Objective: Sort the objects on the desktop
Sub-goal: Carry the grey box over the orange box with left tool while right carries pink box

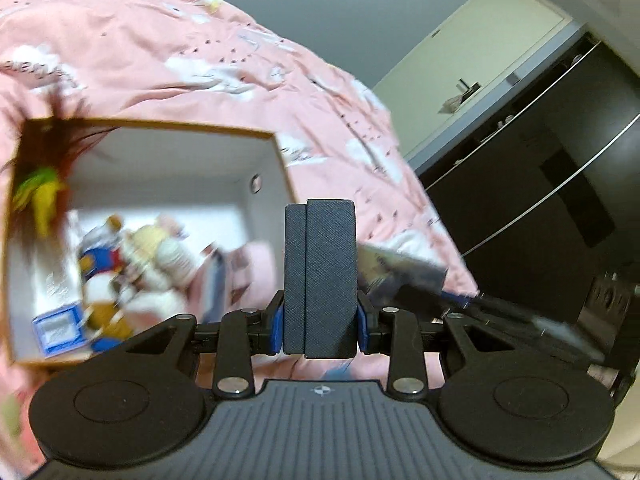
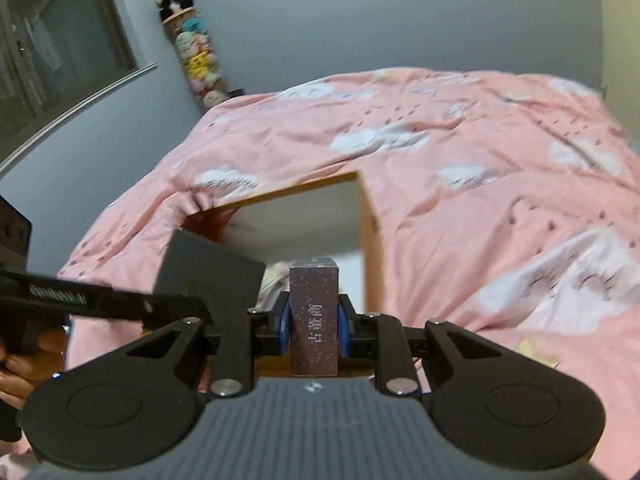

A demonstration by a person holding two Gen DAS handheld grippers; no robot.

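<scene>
My left gripper (image 1: 320, 322) is shut on a dark textured case (image 1: 320, 276) that stands upright between its blue pads. Left of it lies an open cardboard box (image 1: 276, 140) with white inner walls, holding several toys and small packages. My right gripper (image 2: 313, 326) is shut on a slim purple speckled carton (image 2: 314, 316) with white characters. In the right wrist view the same cardboard box (image 2: 370, 240) sits just beyond the carton, and the dark case (image 2: 208, 268) in the left gripper (image 2: 100, 298) shows at the left. The purple carton (image 1: 396, 270) appears blurred in the left wrist view.
A pink quilt (image 2: 460, 184) with white clouds covers the bed under the box. A person's hand (image 2: 20, 364) holds the left tool. A tall tube of plush toys (image 2: 196, 56) stands by the grey wall. Dark cabinets (image 1: 540, 184) line the right.
</scene>
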